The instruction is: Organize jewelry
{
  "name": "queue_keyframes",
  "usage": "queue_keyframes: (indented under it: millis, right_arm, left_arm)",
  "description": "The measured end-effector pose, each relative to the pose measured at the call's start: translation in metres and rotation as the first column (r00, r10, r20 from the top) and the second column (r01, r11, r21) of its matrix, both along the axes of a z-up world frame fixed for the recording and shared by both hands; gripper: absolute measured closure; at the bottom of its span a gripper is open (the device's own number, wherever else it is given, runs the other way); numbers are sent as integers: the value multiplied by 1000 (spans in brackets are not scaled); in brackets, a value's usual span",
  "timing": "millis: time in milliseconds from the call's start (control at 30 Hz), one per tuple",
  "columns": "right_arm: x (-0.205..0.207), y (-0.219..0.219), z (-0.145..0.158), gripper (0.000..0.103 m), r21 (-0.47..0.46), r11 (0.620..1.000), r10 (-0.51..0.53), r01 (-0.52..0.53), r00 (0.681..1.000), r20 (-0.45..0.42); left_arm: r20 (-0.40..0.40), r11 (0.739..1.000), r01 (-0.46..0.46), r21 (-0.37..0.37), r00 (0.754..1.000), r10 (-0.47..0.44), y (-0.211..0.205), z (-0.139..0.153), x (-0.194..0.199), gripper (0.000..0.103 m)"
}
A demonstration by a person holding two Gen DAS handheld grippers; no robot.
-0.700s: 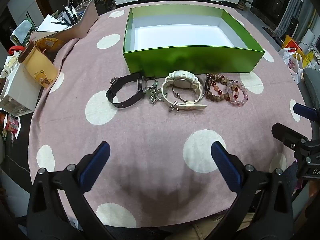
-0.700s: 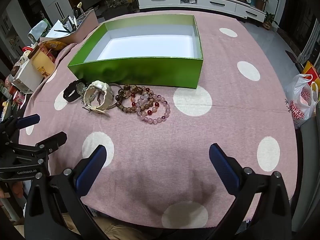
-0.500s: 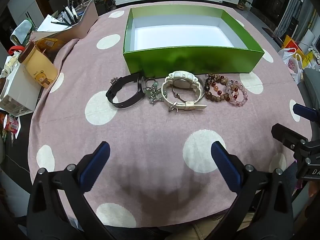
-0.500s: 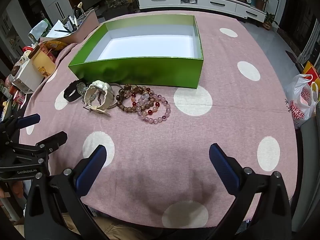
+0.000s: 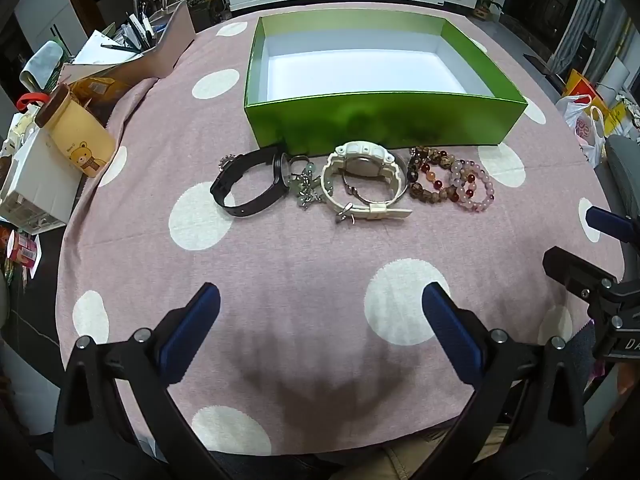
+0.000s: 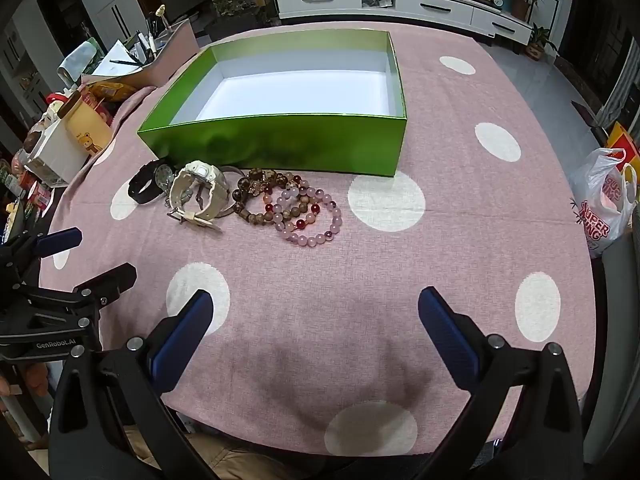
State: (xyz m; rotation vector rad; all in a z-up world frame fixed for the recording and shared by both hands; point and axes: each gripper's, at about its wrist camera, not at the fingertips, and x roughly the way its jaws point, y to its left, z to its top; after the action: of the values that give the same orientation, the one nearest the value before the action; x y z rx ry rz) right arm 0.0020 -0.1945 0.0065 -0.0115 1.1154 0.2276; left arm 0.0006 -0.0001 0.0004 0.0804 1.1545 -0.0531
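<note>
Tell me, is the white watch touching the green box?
Apart. The left wrist view shows pink cloth between the white watch and the green box.

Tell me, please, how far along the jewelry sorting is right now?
Nothing is done: the green cardboard box is empty. Nothing is in hand; the left gripper and right gripper hover open. Left to do: the black strap watch, white plastic watch and beaded bracelets, which lie on the pink dotted tablecloth.
</note>
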Motion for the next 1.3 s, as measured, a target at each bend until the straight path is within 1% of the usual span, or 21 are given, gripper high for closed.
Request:
queue_keyframes:
  millis: [400,433,500,667,1300]
  right_arm:
    - [3,-2,-5,1,1,1000,-2,2,1000,-1]
    - [-1,0,1,1,2,1000,-2,2,1000,-1]
    - [-1,1,2,1,1,1000,-2,2,1000,-1]
    - [1,0,-2,1,2,1000,0,0,1000,-1]
    - [1,-1,-1,1,3,1000,0,0,1000,-1]
  left_arm:
    - [0,1000,3,-2,1000,-3,-2,-1,-1,2]
    - [0,1000,2,-1,1000,-2,-2,-1,-1,2]
    - [0,1000,2,-1,1000,-2,-2,-1,-1,2]
    - [1,1000,3,0,1000,-3,-2,-1,-1,2]
    - [1,1000,3,0,1000,-3,-2,-1,-1,2]
